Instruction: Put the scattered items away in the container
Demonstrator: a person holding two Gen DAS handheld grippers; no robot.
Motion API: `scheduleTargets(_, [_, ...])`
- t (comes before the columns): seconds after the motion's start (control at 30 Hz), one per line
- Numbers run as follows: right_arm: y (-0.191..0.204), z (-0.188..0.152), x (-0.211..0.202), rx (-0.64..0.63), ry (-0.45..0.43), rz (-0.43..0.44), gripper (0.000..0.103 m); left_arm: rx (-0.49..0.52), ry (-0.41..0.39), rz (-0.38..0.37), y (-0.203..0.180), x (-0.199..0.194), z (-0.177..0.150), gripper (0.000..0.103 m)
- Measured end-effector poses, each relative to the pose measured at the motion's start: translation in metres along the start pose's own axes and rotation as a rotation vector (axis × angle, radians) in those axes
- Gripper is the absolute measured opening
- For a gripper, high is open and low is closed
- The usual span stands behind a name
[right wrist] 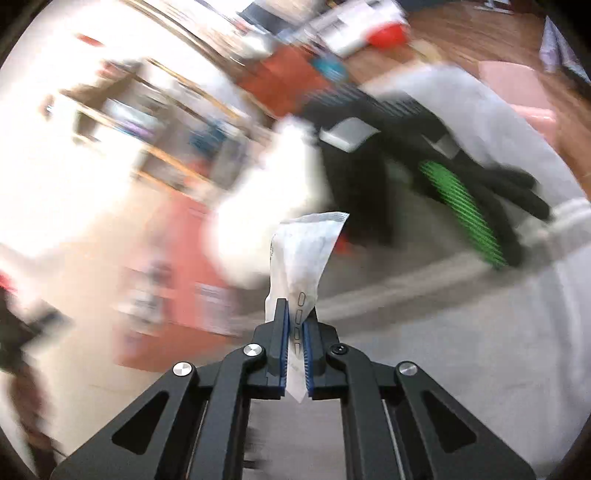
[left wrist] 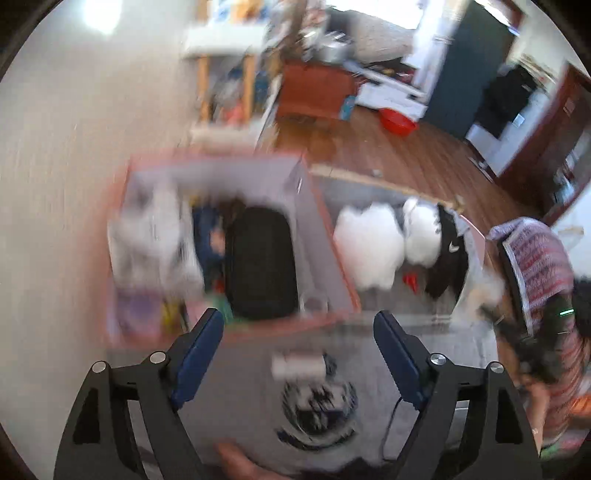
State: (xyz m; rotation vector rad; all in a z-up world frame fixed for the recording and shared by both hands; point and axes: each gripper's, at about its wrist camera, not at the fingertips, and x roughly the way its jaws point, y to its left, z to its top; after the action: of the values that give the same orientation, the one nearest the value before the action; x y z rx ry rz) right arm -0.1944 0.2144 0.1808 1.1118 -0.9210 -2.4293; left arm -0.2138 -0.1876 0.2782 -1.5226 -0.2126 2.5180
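Your right gripper [right wrist: 295,314] fingers are clenched on a white packet [right wrist: 306,254], lifted above the grey mat. Your left gripper [left wrist: 298,321] fingers are spread, empty, over the box [left wrist: 325,236].

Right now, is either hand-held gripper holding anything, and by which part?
The right hand-held gripper pinches a white packet by its lower end. The left hand-held gripper is open and empty.

Both fisheye views are bright with daylight and heavily smeared by motion blur. In the left wrist view a glare patch [left wrist: 98,16] burns out the upper left wall. The right wrist view is overexposed at left; only the white packet [right wrist: 306,254] stays sharp. Black vignetting rings both frames, and straight lines bow outward.
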Motion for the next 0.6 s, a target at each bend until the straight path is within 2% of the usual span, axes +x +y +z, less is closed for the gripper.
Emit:
scheduleTargets(0.07, [0.061,0.009,0.002,-0.119,-0.022,0.045,0.006,-0.178,0.081,-0.060,0.016,0.029,-0.029,0.083])
scheduleTargets(0.13, [0.142,0.018,0.020,-0.270,-0.020,0.102,0.007,-0.281,0.135,-0.057,0.026,0.054,-0.052,0.083])
scheduleTargets(0.17, [0.169,0.019,0.031,-0.322,-0.019,0.109,0.011,-0.315,0.156,-0.049,0.029,0.068,-0.062,0.083])
scheduleTargets(0.23, [0.224,0.019,0.058,-0.460,-0.021,0.075,0.065,-0.318,0.200,-0.044,0.029,0.094,-0.078,0.083])
scheduleTargets(0.27, [0.246,0.014,0.068,-0.527,-0.050,-0.001,0.100,-0.301,0.208,-0.025,0.026,0.103,-0.082,0.083])
scheduleTargets(0.33, [0.261,0.004,0.072,-0.611,-0.089,-0.065,0.095,-0.213,0.206,0.064,0.016,0.120,-0.088,0.083])
scheduleTargets(0.4, [0.247,-0.008,0.062,-0.648,-0.091,-0.065,0.091,-0.142,0.220,0.119,0.004,0.138,-0.093,0.083])
scheduleTargets(0.43, [0.235,-0.014,0.056,-0.643,-0.100,-0.072,0.091,-0.127,0.239,0.122,-0.002,0.150,-0.095,0.083])
scheduleTargets(0.53, [0.168,-0.031,0.026,-0.547,-0.116,-0.101,0.091,-0.093,0.282,0.147,-0.015,0.180,-0.095,0.083])
scheduleTargets(0.6, [0.101,-0.040,0.010,-0.383,-0.103,-0.076,0.092,-0.047,0.295,0.184,-0.022,0.199,-0.091,0.083])
